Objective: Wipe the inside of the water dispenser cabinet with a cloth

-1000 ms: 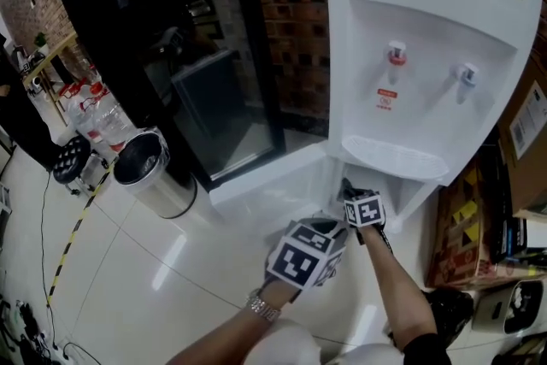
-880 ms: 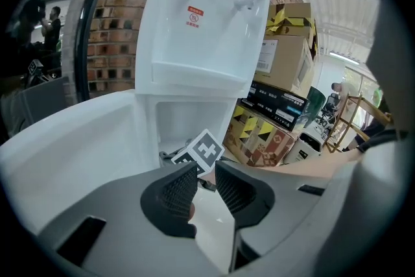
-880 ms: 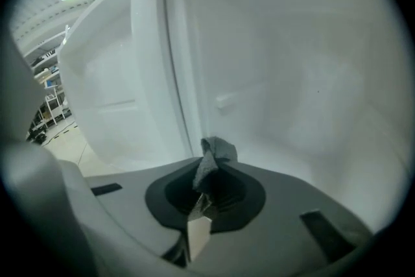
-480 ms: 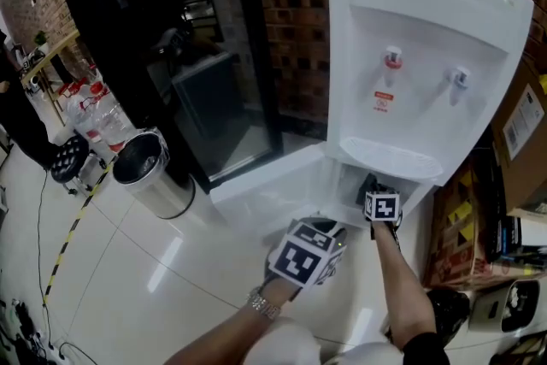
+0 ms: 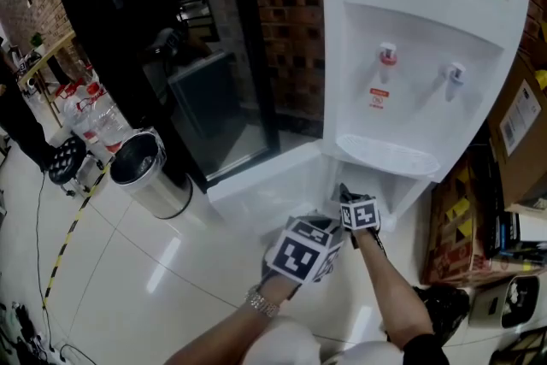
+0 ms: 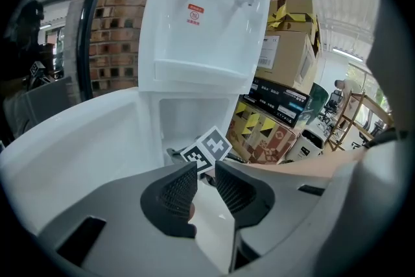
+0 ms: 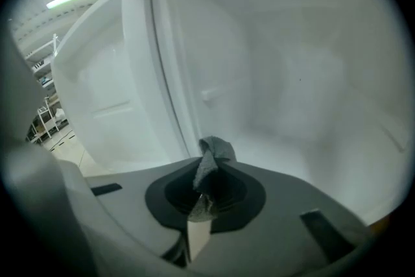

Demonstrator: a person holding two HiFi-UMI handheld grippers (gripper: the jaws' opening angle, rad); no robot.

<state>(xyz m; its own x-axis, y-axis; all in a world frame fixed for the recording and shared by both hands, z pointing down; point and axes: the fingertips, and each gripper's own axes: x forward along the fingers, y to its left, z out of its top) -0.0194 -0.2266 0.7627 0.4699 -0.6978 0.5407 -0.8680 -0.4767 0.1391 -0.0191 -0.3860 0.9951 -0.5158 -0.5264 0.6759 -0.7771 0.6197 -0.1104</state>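
Note:
The white water dispenser (image 5: 419, 55) stands against the brick wall with its low cabinet (image 5: 395, 191) open and the door (image 5: 265, 184) swung out to the left. My right gripper (image 5: 349, 194) reaches into the cabinet mouth. In the right gripper view it (image 7: 206, 186) is shut on a small grey cloth (image 7: 213, 154), whose tip sticks up close to the white inner wall (image 7: 292, 87) near the door hinge. My left gripper (image 5: 323, 228) hovers just outside, below the cabinet. Its jaws (image 6: 199, 183) stand a little apart with nothing between them.
A steel bin (image 5: 149, 171) and water bottles (image 5: 94, 115) stand at the left by a dark glass door (image 5: 214, 98). Cardboard boxes (image 5: 521, 124) and packed goods (image 5: 461, 226) crowd the dispenser's right side. The floor is glossy white tile.
My right gripper went deeper and to the right inside the cabinet, then came back left toward the opening. The left gripper has barely moved.

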